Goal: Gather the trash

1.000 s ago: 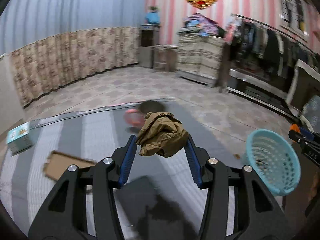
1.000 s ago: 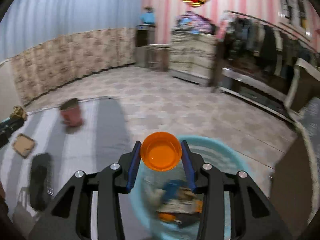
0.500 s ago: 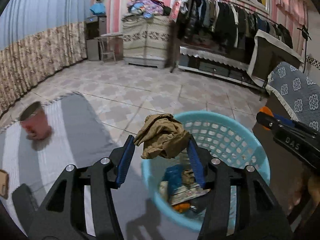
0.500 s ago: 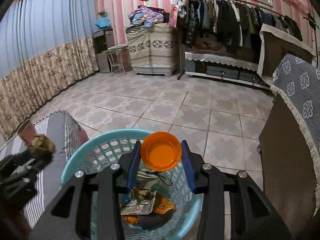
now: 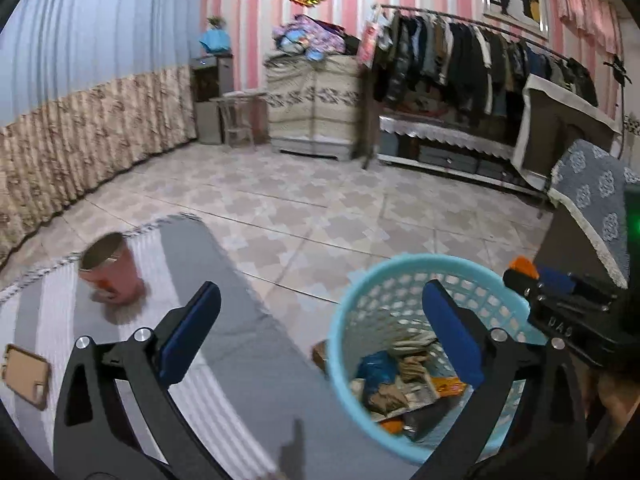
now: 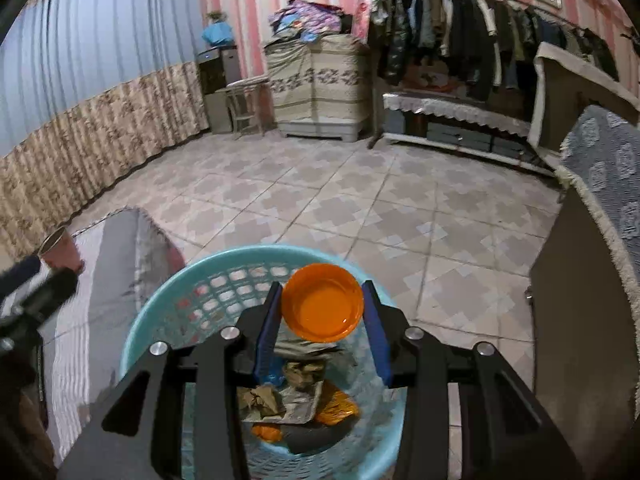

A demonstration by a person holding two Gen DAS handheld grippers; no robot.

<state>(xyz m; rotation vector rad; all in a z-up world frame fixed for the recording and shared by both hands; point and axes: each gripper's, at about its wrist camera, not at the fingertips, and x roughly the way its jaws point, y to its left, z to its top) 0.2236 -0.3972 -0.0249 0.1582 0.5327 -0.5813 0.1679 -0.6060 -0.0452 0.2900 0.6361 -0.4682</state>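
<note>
My left gripper (image 5: pixel 320 320) is nearest, its jaws opening wide with nothing between them; I judge its load is already dropped, since crumpled brown paper (image 5: pixel 408 368) lies among the trash just beyond its right finger (image 5: pixel 452 332); my right gripper (image 6: pixel 320 320) hangs directly over the blue basket (image 6: pixel 160 292) and pinches an orange cap (image 6: pixel 322 302) across its width, both blue pads pressed on its rim; I hold it there, I think, so that it falls straight in when released; the cap is round, so it has no real long axis, and its hollow face points back toward the camera, tilted slightly up; whatever it belongs to is hidden behind it, so I cannot tell if a bottle hangs below.

The basket stands on the tiled floor, just right of the grey striped mat (image 5: pixel 224 360), near enough for either hand to reach; farther left on the mat a flat piece of cardboard (image 5: pixel 26 376) lies waiting, and beyond it a pink cup (image 5: pixel 110 272) stands upright, mouth up; both look like the trash left to collect; far off are the covered cabinet (image 5: pixel 316 104) and clothes rack (image 5: pixel 480 60).
</note>
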